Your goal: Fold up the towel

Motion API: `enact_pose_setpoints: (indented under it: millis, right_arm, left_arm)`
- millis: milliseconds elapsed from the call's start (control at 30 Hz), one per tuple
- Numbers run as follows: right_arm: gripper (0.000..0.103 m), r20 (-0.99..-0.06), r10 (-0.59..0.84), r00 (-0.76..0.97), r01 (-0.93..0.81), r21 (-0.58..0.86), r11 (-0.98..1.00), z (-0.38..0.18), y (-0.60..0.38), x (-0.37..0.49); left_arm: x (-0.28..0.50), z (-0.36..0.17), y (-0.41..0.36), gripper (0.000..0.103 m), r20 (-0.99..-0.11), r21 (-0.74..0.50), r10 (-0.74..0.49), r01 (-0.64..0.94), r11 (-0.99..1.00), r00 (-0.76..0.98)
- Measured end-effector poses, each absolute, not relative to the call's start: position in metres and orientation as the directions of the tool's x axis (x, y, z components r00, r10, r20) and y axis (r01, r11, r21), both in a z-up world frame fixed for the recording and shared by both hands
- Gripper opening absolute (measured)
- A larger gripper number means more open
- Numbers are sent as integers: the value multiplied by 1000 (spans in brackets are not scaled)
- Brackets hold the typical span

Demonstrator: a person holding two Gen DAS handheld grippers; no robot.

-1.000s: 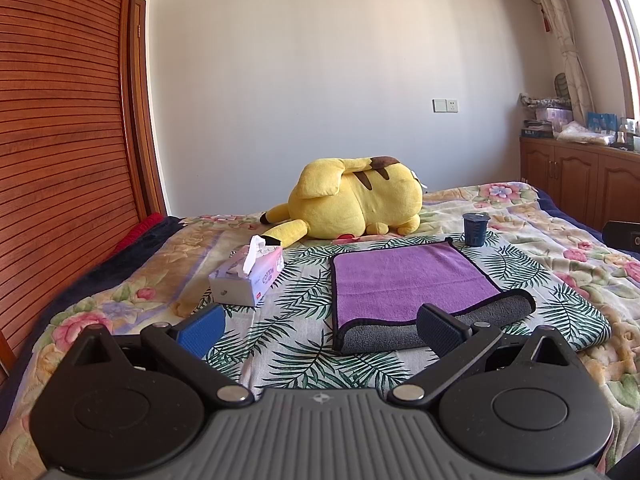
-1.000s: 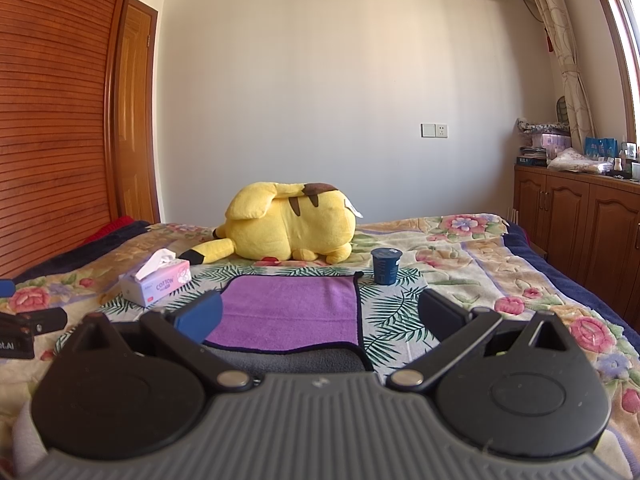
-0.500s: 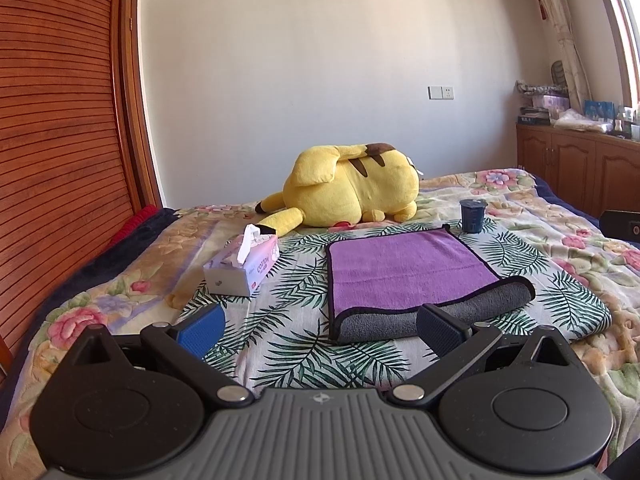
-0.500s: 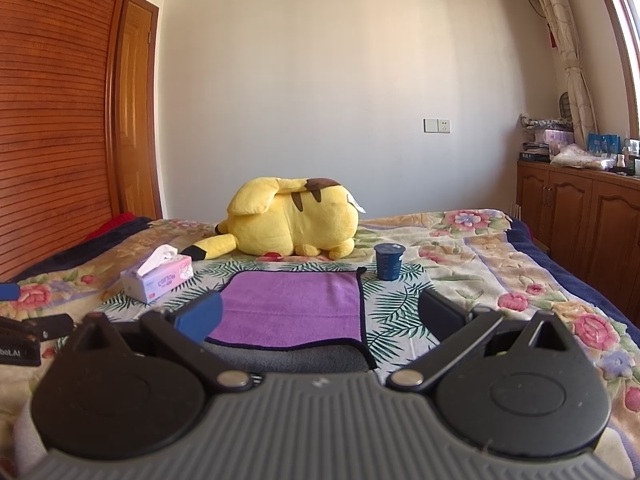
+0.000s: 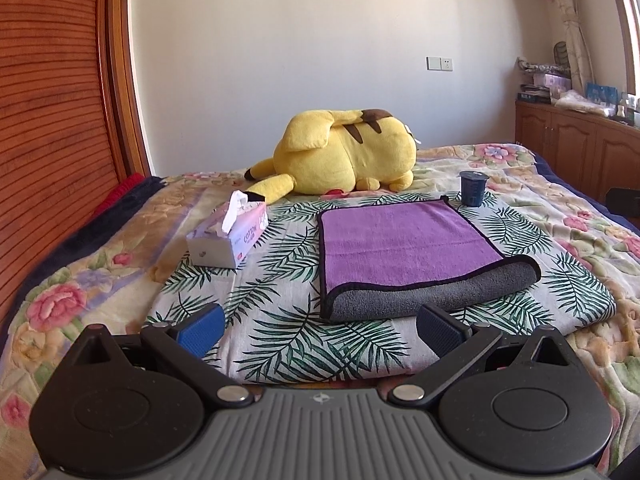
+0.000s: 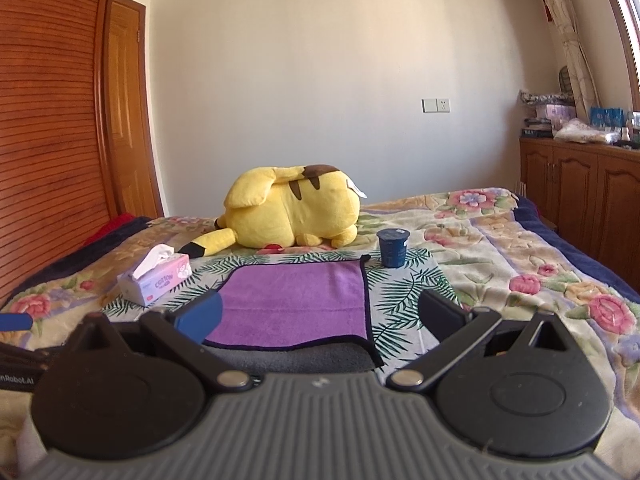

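A purple towel (image 5: 400,242) with a grey underside lies folded on the palm-leaf cloth (image 5: 288,340) on the bed, its grey fold at the near edge. It also shows in the right wrist view (image 6: 296,304). My left gripper (image 5: 320,326) is open and empty, just short of the towel's near edge and slightly left of it. My right gripper (image 6: 320,314) is open and empty, low over the towel's near edge.
A tissue box (image 5: 230,236) stands left of the towel. A yellow plush toy (image 5: 340,158) lies behind it. A dark blue cup (image 5: 473,188) stands at the towel's far right corner. Wooden cabinets (image 6: 580,188) line the right wall.
Both grippers have drawn back a little from the towel and tilted, so the towel sits slightly farther off. Both stay open. The towel has not moved.
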State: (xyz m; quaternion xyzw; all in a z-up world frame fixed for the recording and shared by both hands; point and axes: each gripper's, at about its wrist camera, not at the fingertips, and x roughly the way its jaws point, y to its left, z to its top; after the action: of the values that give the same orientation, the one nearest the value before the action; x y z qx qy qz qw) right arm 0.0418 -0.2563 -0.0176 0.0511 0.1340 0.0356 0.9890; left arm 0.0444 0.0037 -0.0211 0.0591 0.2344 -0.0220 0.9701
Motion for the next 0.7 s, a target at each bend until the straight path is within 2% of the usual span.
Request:
enact_pose_setpoints:
  millis: [267, 700]
  right_arm:
    - [103, -294, 75, 953, -51, 87, 995, -21, -259, 61]
    - [103, -370, 86, 925, -77, 39, 996, -31, -259, 96]
  left_arm:
    - [65, -26, 9, 86, -489, 73, -13, 56, 996, 872]
    - [102, -32, 3, 86, -522, 90, -18, 76, 993, 853]
